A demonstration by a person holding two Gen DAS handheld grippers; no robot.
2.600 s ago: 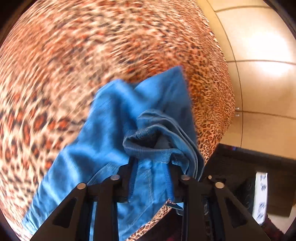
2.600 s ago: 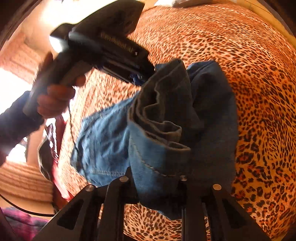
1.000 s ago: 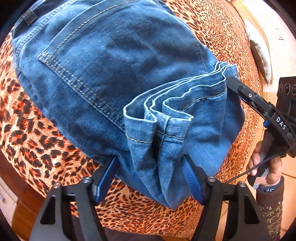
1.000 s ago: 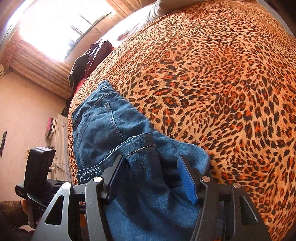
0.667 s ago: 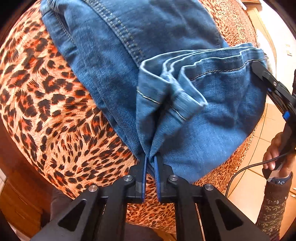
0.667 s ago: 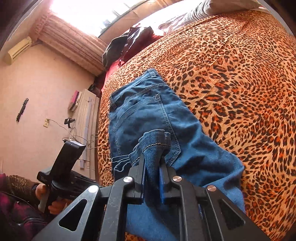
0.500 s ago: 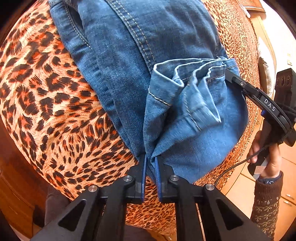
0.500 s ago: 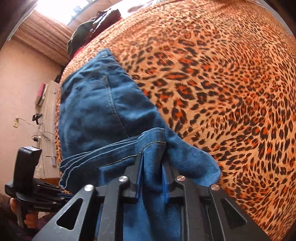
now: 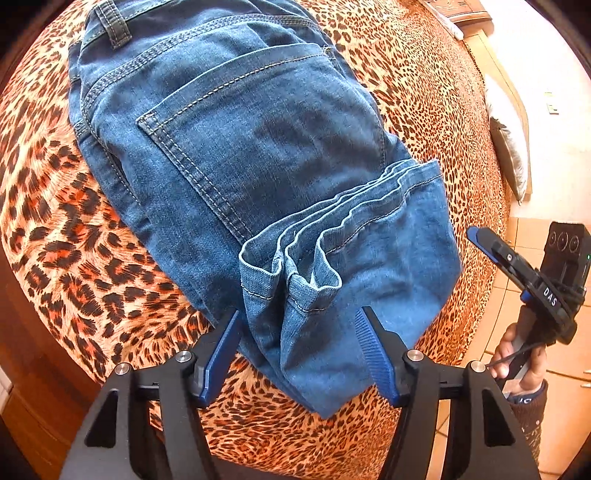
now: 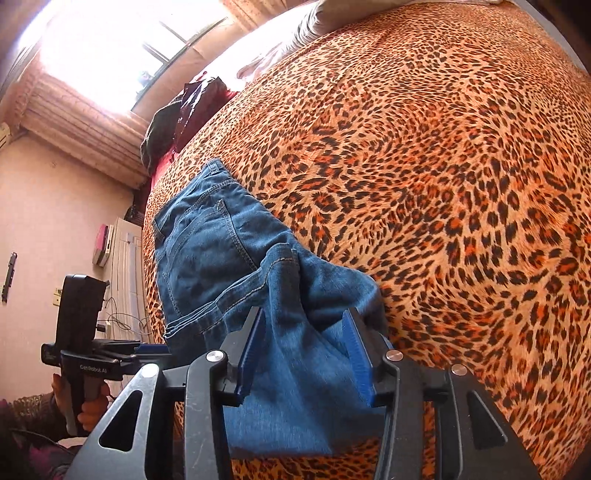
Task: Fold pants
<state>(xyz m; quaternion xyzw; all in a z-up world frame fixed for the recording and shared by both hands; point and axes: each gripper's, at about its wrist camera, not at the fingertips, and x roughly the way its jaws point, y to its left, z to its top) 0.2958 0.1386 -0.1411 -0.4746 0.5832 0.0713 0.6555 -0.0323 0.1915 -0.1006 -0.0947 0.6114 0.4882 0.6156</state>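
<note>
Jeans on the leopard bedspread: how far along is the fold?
Done: the jeans lie folded on the leopard bedspread, leg hems laid back over the seat below the back pocket. In hand: nothing; the left claw and right claw have just opened and straddle the cloth unclamped. Left: probably one more fold, or smoothing the rumpled hems.

A leopard-print bedspread fills most of the view. At its far edge lie a pale pillow and a heap of dark clothing. Beyond them is a bright window; beside the bed, beige floor tiles
</note>
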